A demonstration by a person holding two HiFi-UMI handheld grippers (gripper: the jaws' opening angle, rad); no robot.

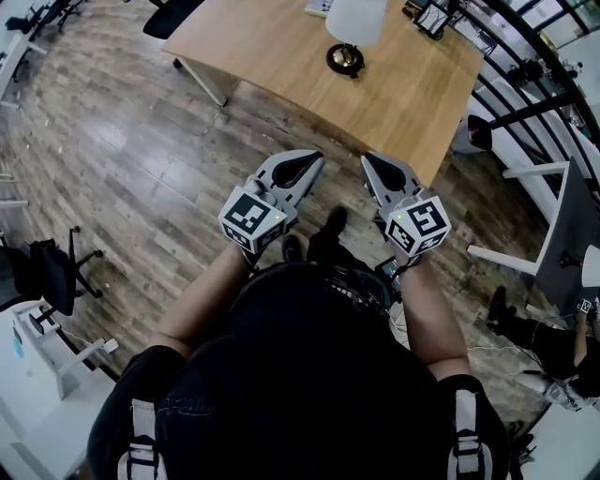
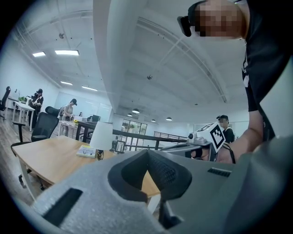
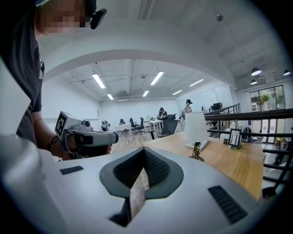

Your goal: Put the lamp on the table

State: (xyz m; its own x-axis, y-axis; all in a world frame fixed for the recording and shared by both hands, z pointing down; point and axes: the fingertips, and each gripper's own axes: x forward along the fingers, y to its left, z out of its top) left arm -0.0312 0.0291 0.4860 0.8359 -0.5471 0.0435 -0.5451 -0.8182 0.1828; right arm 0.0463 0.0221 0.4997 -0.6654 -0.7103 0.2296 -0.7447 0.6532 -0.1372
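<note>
**Op:** Nearest my cameras are my own tools, the left gripper [image 2: 147,152] and the right gripper [image 3: 145,151]. Both are matte grey shells with dark ribbed pads.

**Desk:** Jaws?

**Op:** Pressed together on both, with nothing between them. Only a diamond-shaped hollow shows behind the tips.

**Desk:** And the lamp?

**Op:** The lamp [image 1: 354,22] stands upright on the table [image 1: 272,66], well in from the near edge and towards the far side. I'd call the job done.

**Desk:** What could spoil it?

**Op:** It has a wide, smooth, pale shade over a thin stem and a small round dark base with a brassy centre. I judge it top-heavy, so a nudge at the shade from a hard gripper could tip it. My right gripper also appears close to the table's near corner. A careless swing there could jolt the pale wood top.

**Desk:** Anything beside it?

**Op:** A thin book [image 2: 86,151] lies just beside the base. A small picture frame [image 3: 235,137] stands towards the far right edge.
</note>
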